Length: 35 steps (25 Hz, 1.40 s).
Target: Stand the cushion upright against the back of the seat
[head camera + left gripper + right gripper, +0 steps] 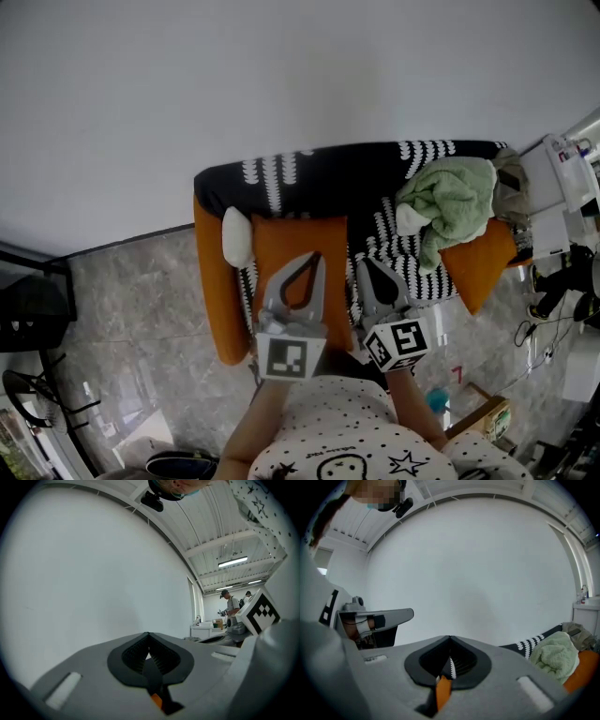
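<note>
While left gripper (315,256) and right gripper (365,263) hover closed and empty over the orange cushion (281,239), best to press its top evenly against the sofa back (328,178), clear of the green blanket (450,199).

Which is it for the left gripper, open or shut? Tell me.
Shut. The left gripper has its tips touching, with nothing clamped between them.

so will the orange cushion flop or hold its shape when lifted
Likely keeps its shape: the orange cushion looks flat with straight edges. Probably light, as the left tool and right tool seem to hold it by thin pinches of fabric.
</note>
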Each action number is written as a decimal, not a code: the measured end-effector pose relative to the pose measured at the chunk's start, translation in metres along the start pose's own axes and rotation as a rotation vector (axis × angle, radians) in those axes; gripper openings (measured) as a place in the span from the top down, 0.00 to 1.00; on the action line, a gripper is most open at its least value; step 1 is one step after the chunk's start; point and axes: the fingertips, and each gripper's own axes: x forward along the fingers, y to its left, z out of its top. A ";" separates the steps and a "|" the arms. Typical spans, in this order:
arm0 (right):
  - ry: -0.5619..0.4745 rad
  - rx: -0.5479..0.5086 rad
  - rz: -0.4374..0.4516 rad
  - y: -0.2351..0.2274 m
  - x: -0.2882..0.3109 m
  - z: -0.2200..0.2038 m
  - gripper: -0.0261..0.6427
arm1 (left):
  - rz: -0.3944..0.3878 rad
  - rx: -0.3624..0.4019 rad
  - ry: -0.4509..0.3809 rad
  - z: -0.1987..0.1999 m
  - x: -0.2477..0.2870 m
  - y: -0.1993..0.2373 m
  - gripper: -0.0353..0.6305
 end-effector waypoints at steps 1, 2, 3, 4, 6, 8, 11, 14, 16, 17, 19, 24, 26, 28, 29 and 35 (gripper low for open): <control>0.011 0.005 0.004 -0.003 0.001 -0.006 0.96 | -0.007 0.006 0.002 -0.002 0.000 -0.001 0.97; 0.025 0.013 0.007 -0.009 0.004 -0.014 0.96 | -0.011 0.007 0.005 -0.005 0.001 -0.001 0.97; 0.040 0.025 0.004 -0.017 0.009 -0.024 0.91 | -0.013 0.009 0.008 -0.008 0.003 0.000 0.97; 0.054 0.043 -0.007 -0.028 0.016 -0.035 0.86 | -0.015 0.010 0.012 -0.013 0.006 0.002 0.97; 0.087 0.086 -0.038 -0.054 0.031 -0.062 0.85 | -0.017 -0.009 0.021 -0.024 0.014 0.004 0.97; 0.130 0.112 -0.058 -0.078 0.045 -0.092 0.85 | -0.019 -0.046 0.024 -0.037 0.024 0.005 0.97; 0.206 0.102 -0.054 -0.099 0.068 -0.132 0.85 | -0.009 -0.101 0.012 -0.053 0.042 0.011 0.97; 0.258 0.084 -0.038 -0.111 0.092 -0.165 0.85 | -0.015 -0.085 -0.003 -0.072 0.063 0.021 0.97; 0.290 0.079 -0.030 -0.120 0.106 -0.189 0.86 | -0.003 -0.086 0.011 -0.091 0.070 0.025 0.97; 0.306 0.080 -0.024 -0.124 0.112 -0.201 0.86 | 0.018 -0.123 0.024 -0.103 0.072 0.027 0.97; 0.336 0.095 -0.011 -0.133 0.126 -0.226 0.86 | 0.051 -0.184 0.045 -0.124 0.075 0.031 0.97; 0.379 0.166 -0.021 -0.165 0.155 -0.275 0.86 | 0.069 -0.212 0.092 -0.165 0.085 0.031 0.97; 0.389 0.189 -0.025 -0.177 0.166 -0.290 0.85 | 0.067 -0.178 0.104 -0.176 0.088 0.031 0.97; 0.408 0.202 -0.021 -0.186 0.179 -0.306 0.83 | 0.089 -0.210 0.108 -0.188 0.088 0.032 0.97; 0.418 0.208 -0.017 -0.189 0.185 -0.313 0.81 | 0.093 -0.213 0.112 -0.193 0.089 0.032 0.97; 0.509 0.239 -0.008 -0.202 0.226 -0.362 0.79 | 0.103 -0.250 0.118 -0.217 0.107 0.032 0.97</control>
